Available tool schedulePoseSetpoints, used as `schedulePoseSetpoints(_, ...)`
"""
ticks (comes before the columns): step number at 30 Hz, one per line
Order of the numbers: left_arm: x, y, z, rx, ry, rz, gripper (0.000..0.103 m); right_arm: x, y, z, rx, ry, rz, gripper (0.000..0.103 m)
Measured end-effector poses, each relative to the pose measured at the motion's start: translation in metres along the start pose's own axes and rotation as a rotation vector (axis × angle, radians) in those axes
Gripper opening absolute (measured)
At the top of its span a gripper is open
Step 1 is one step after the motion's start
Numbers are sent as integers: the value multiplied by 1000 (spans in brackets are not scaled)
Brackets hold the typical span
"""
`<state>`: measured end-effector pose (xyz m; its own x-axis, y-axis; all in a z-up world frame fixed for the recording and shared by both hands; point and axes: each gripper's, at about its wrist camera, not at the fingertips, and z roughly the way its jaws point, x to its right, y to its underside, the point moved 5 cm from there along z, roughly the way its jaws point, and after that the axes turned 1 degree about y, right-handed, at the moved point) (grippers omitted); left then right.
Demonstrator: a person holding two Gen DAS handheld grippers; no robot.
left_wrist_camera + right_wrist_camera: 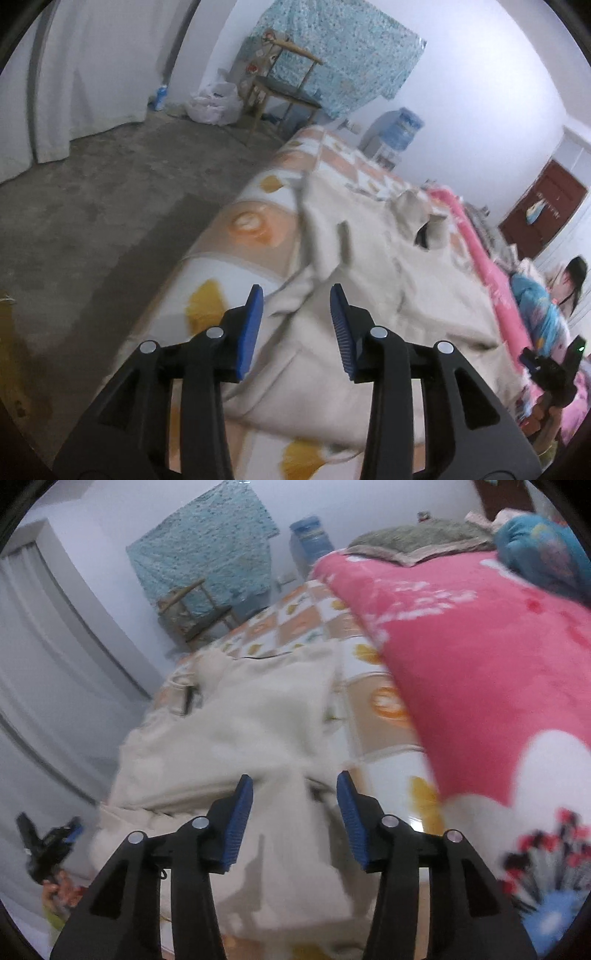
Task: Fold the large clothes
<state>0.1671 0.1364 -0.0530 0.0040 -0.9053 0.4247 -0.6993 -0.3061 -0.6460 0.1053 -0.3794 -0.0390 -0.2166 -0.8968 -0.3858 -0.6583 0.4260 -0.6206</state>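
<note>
A large cream garment point(369, 266) lies rumpled across the bed; it also shows in the right wrist view point(251, 716). My left gripper point(297, 295) is open and empty, just above the garment's near edge. My right gripper point(295, 782) is open and empty, above the garment's other near part. Each gripper appears in the other's view: the right one at the far right point(550, 365), the left one at the lower left point(48, 838). The pictures are blurred by motion.
The bed has a checked orange and white sheet point(240, 221). A pink blanket point(480, 664) lies along its far side. A wooden chair point(284, 88), white bags point(214, 103), a water dispenser point(399, 129) and a person point(546, 295) are nearby. Grey concrete floor point(110, 206) lies at the left.
</note>
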Motion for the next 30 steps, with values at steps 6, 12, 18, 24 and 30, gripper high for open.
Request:
schedulePoseSetpoints(6, 0, 34, 6, -125, -90, 121, 44, 14, 29, 1, -70, 134, -109, 52)
schedulePoseSetpoints(12, 11, 49, 14, -105, -234, 253, 36, -2, 38, 14, -93, 248, -261, 46)
schedulePoseSetpoints(18, 30, 43, 1, -32, -289, 365, 7, -19, 34, 13, -89, 237, -326, 16)
schedulePoseSetpoints(24, 35, 33, -58, -15, -152, 314, 7, -30, 24, -44, -36, 155, -306, 15)
schedulePoseSetpoints(30, -16, 83, -60, -198, -227, 245, 10, 0, 59, -45, -143, 201, -274, 22)
